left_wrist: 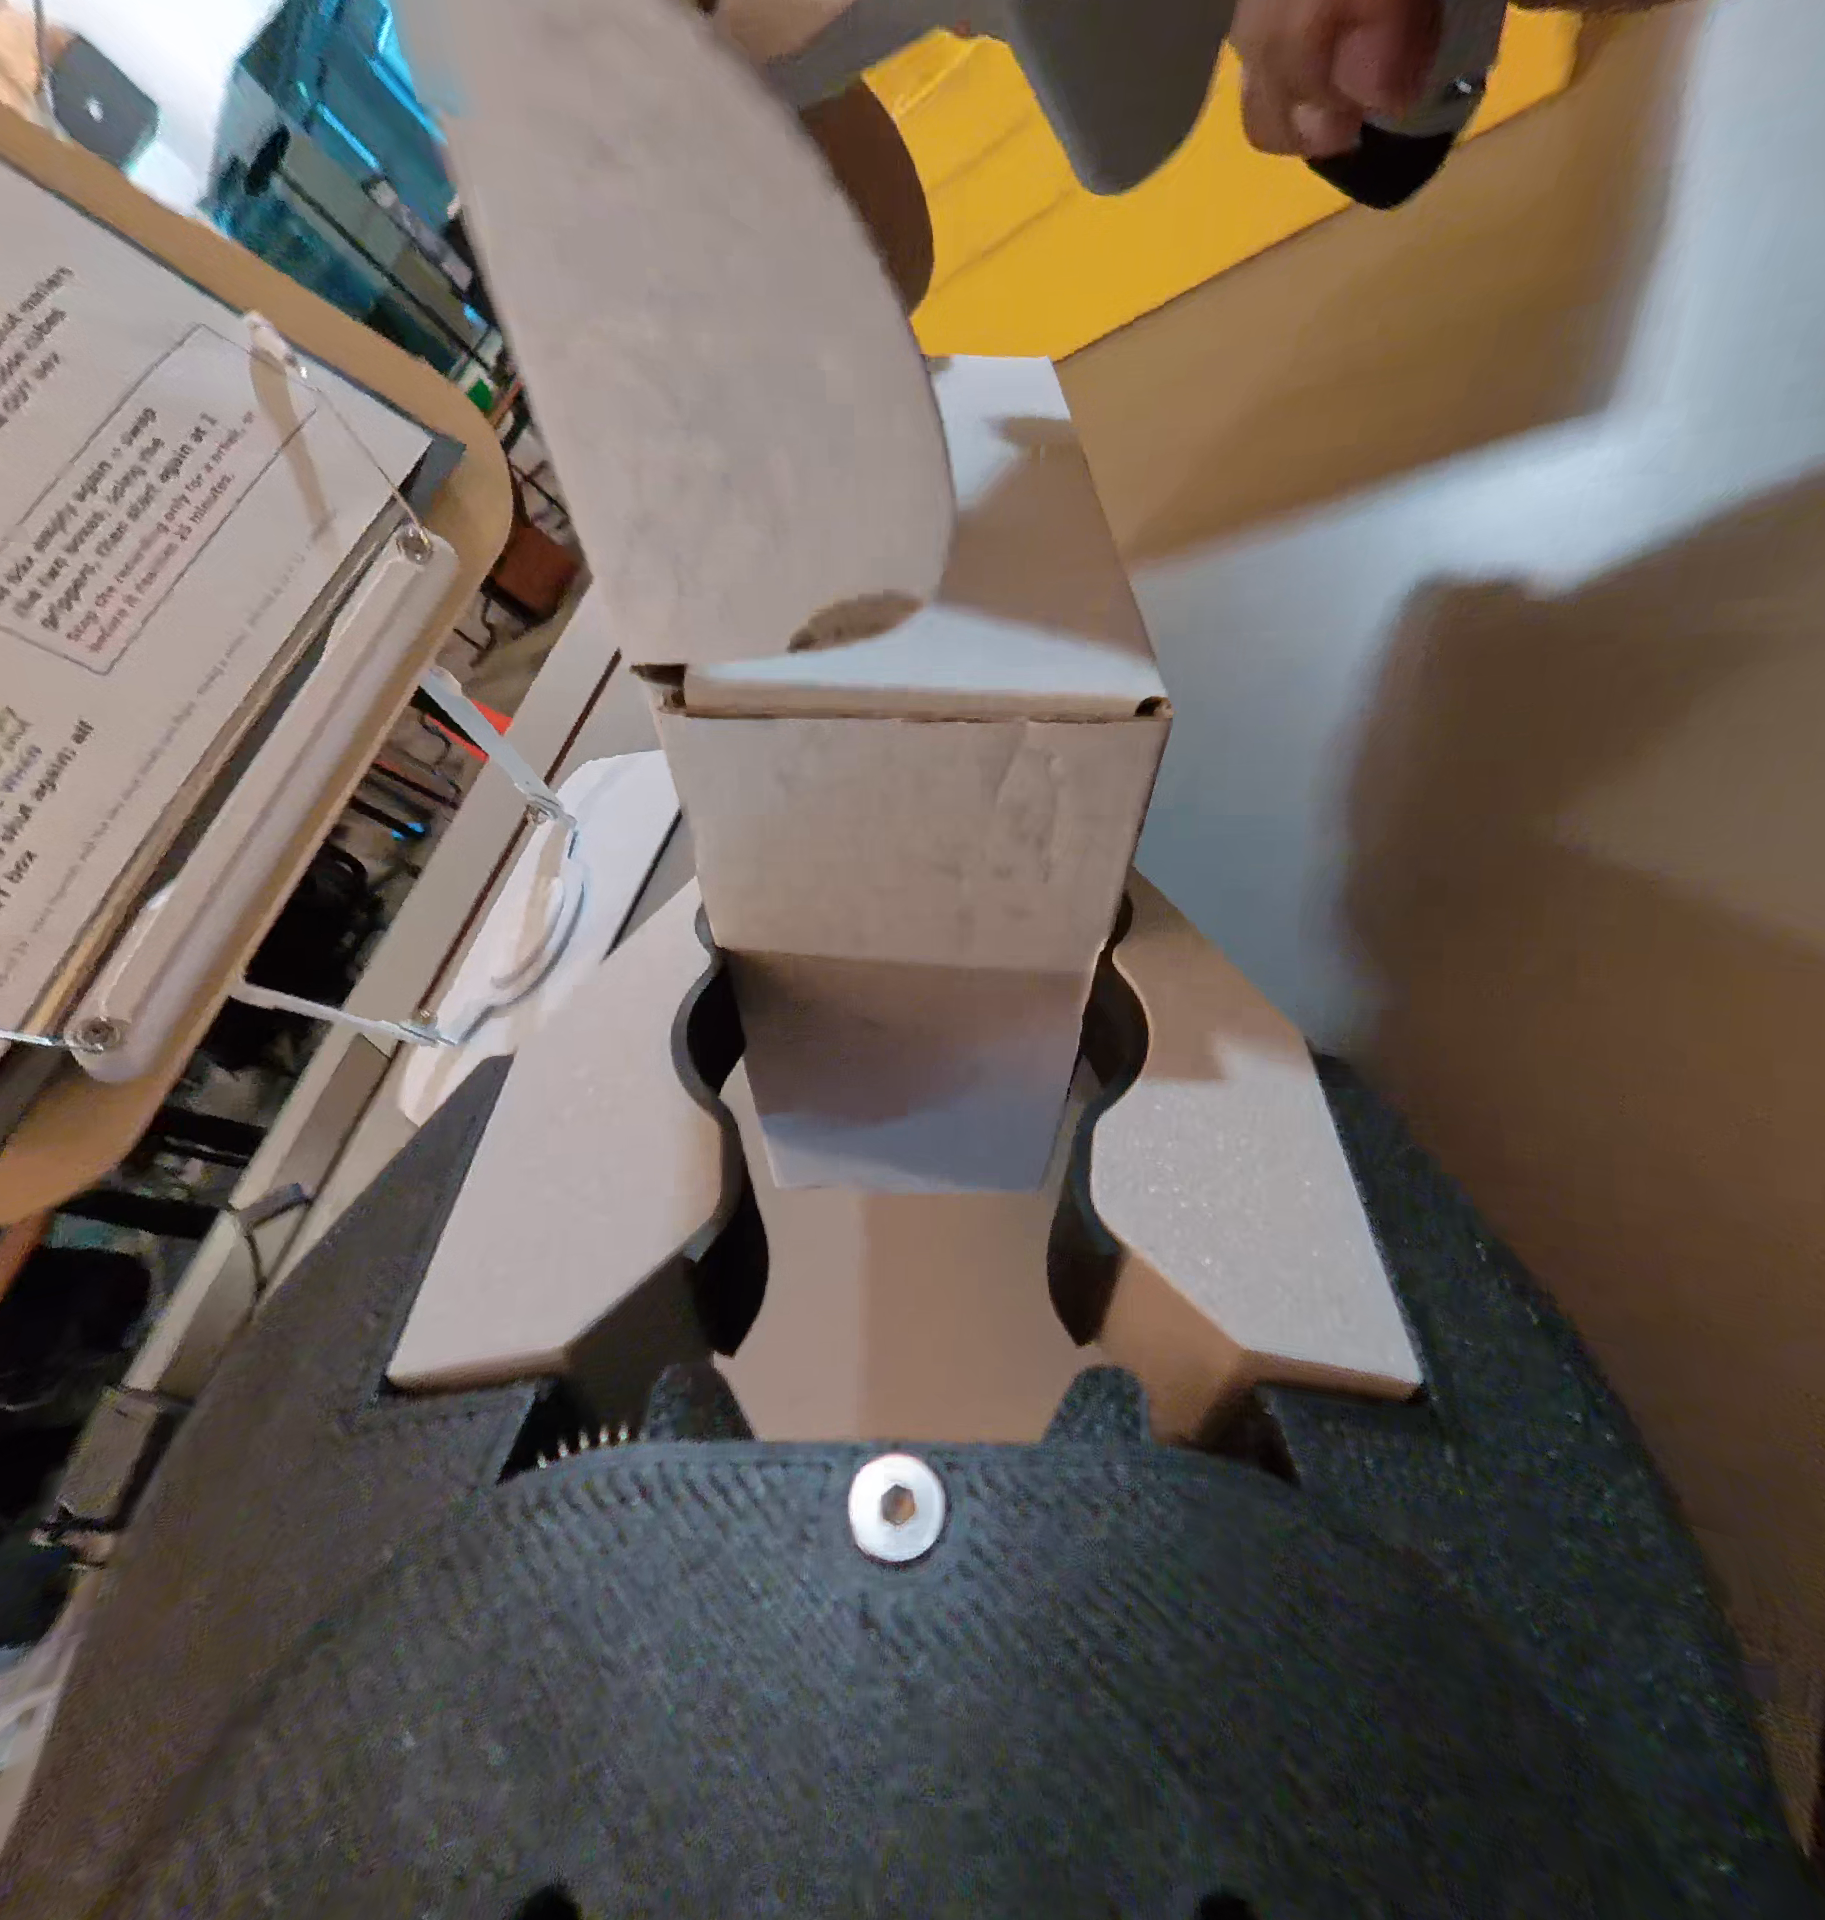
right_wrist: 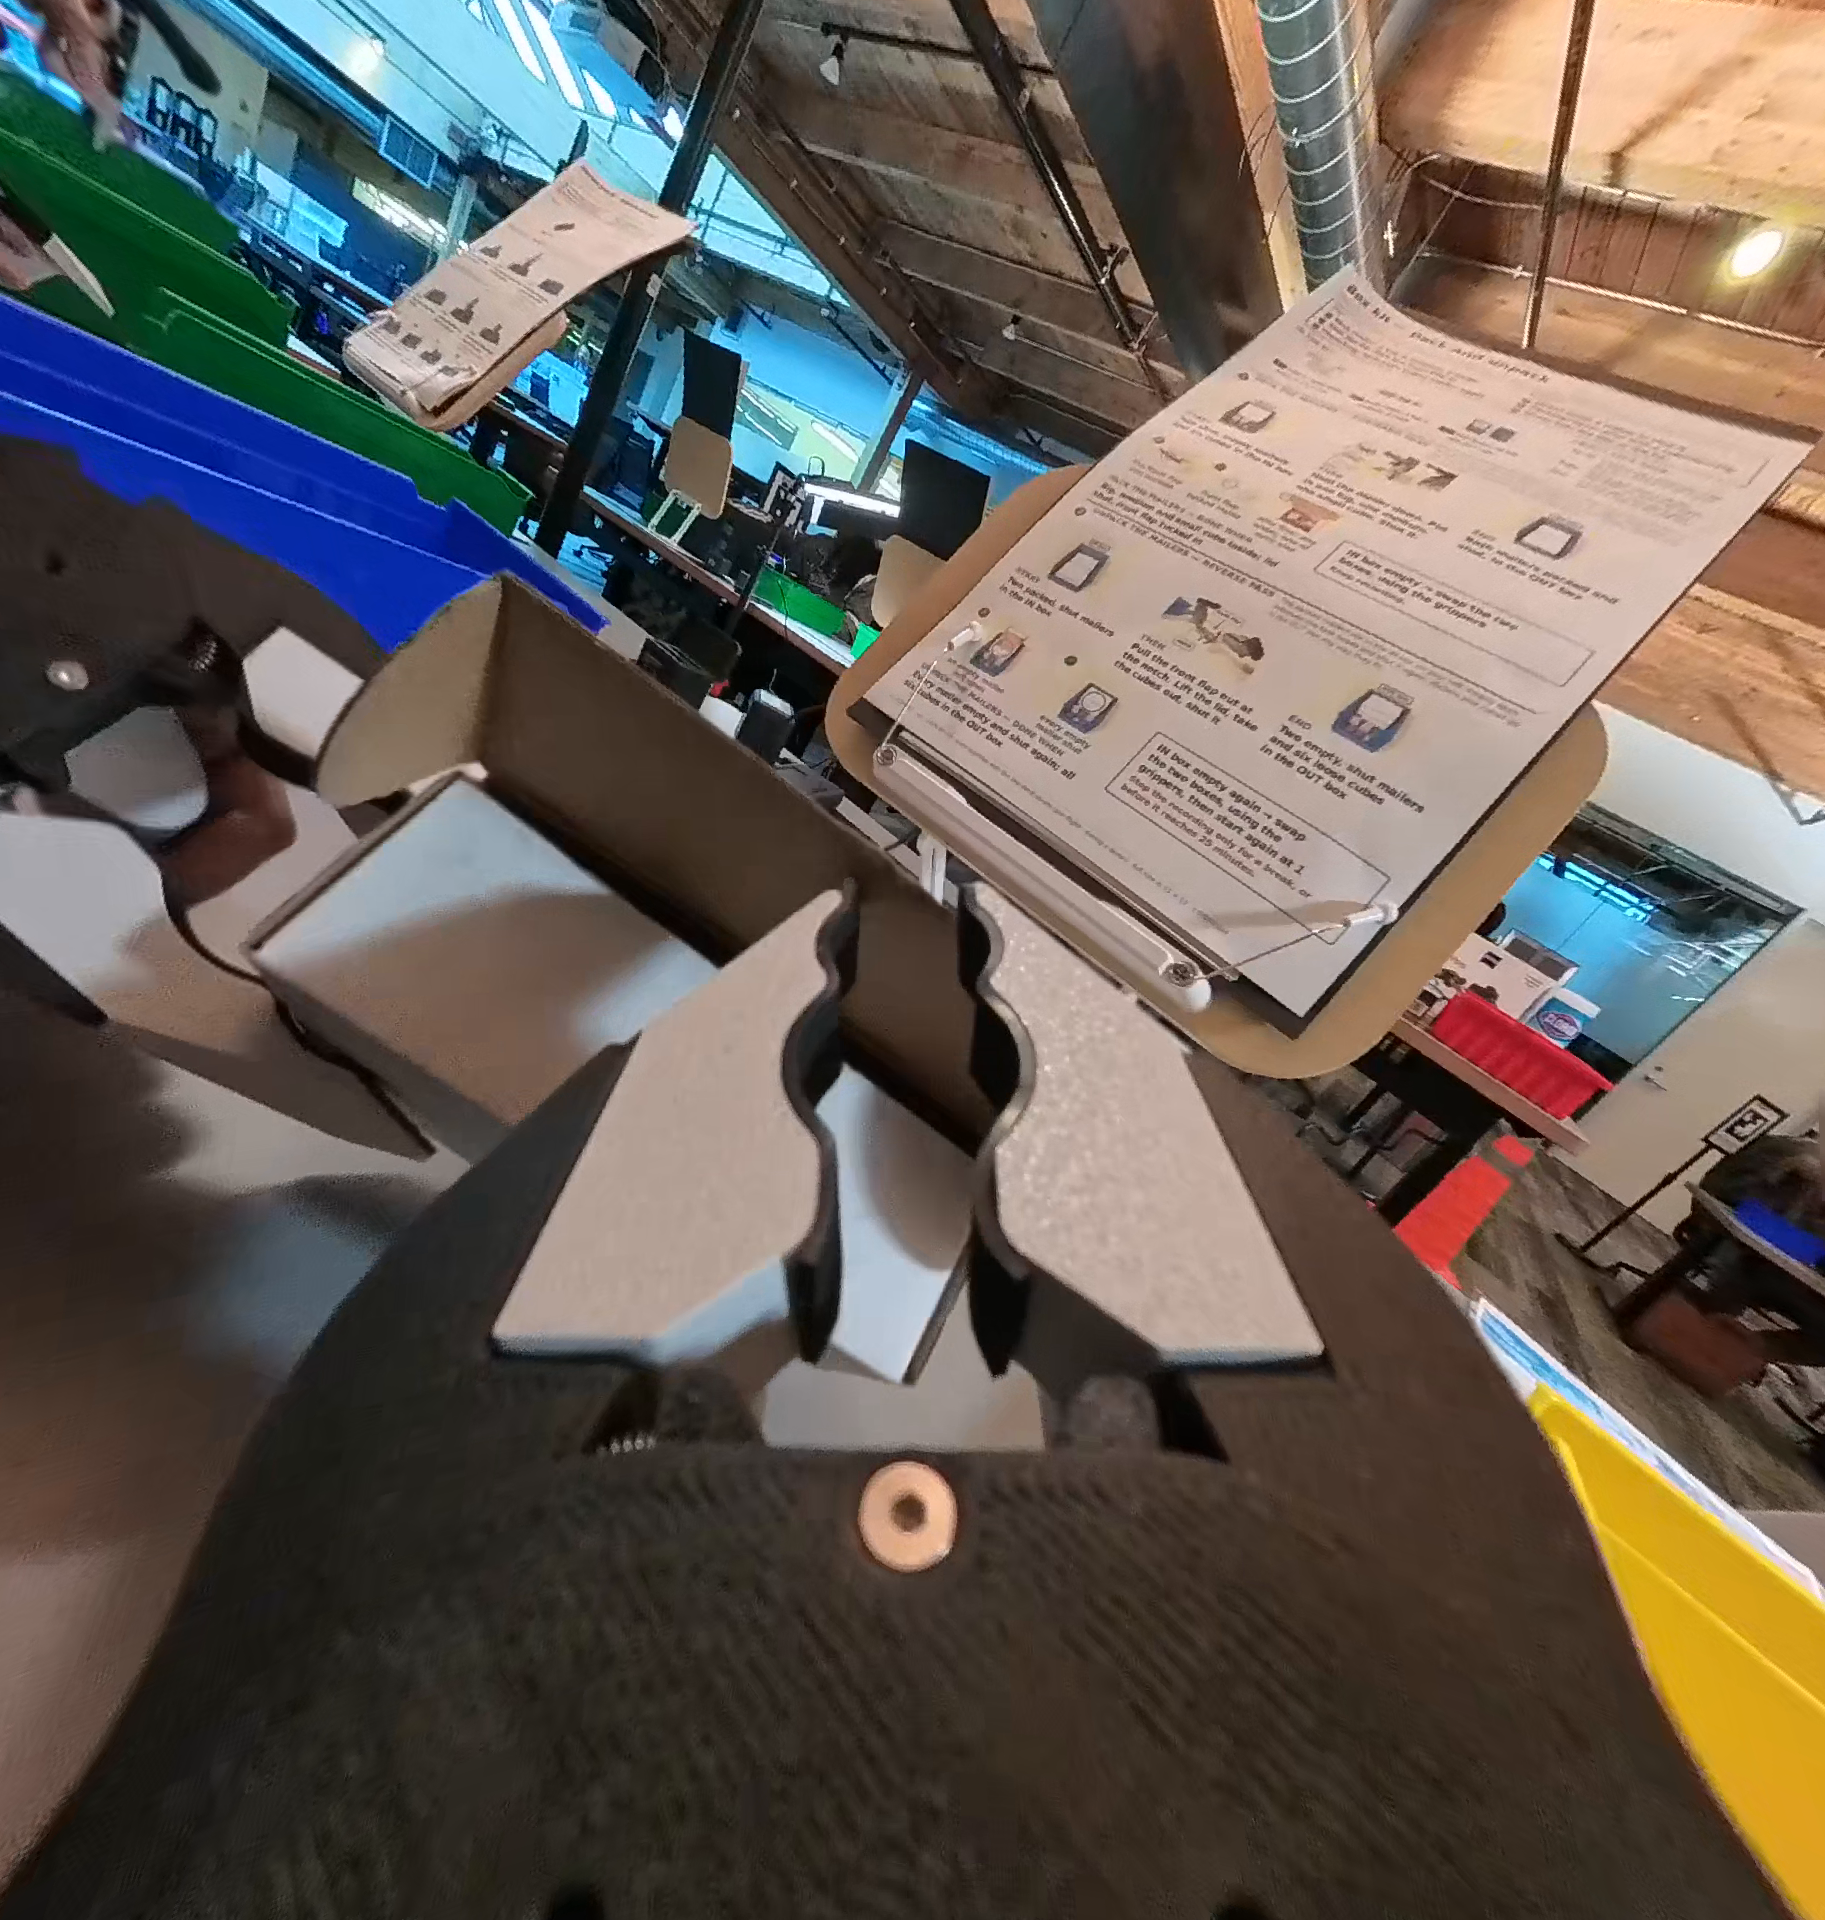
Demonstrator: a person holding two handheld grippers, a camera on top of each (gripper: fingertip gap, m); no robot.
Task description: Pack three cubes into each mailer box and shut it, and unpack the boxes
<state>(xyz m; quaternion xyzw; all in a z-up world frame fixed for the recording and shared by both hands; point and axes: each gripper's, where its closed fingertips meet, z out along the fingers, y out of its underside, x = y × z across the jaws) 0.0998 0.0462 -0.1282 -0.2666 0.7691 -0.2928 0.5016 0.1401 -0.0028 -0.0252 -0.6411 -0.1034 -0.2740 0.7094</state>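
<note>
Left tongs (left_wrist: 903, 1039): I clamp the small brown cardboard mailer box (left_wrist: 908, 821) by its end.
Right tongs (right_wrist: 903, 1049): I pinch that box's raised wall.
Box: lifted between both, lid flap open.

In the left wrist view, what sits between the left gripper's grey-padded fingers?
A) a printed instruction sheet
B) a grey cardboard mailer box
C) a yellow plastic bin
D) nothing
B: the left gripper has its grey-padded fingers closed on the end of the grey cardboard mailer box, whose rounded flap stands raised.
</note>
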